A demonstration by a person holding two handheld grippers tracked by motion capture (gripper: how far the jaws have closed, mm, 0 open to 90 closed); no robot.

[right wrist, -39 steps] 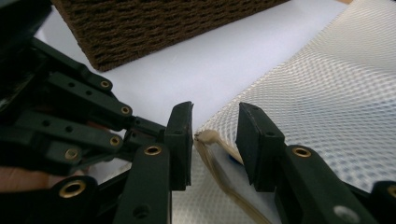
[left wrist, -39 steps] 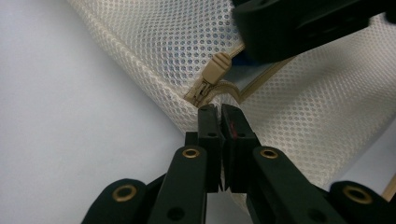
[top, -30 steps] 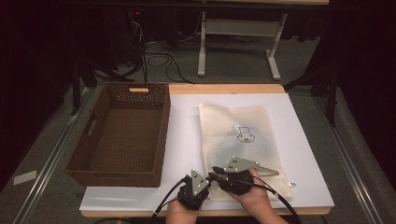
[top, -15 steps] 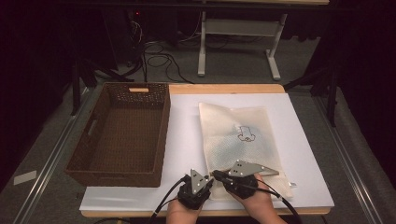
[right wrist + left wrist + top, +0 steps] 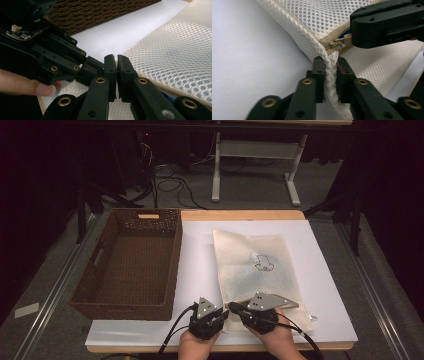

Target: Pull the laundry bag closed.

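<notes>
Now both grippers sit at the bag's near corner.
Left hand-held gripper (image 5: 329,77) clamps the mesh bag (image 5: 332,22) corner; right hand-held gripper (image 5: 116,75), just beside, pinches the zipper pull (image 5: 347,40); the zip runs away rightward.

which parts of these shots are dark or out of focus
High view: white table sheet is lit, floor behind nearly black. Left gripper view: mesh bag and zipper pull are sharp, the left gripper base soft. Right gripper view: right gripper is crisp, wicker basket blurred.
</notes>
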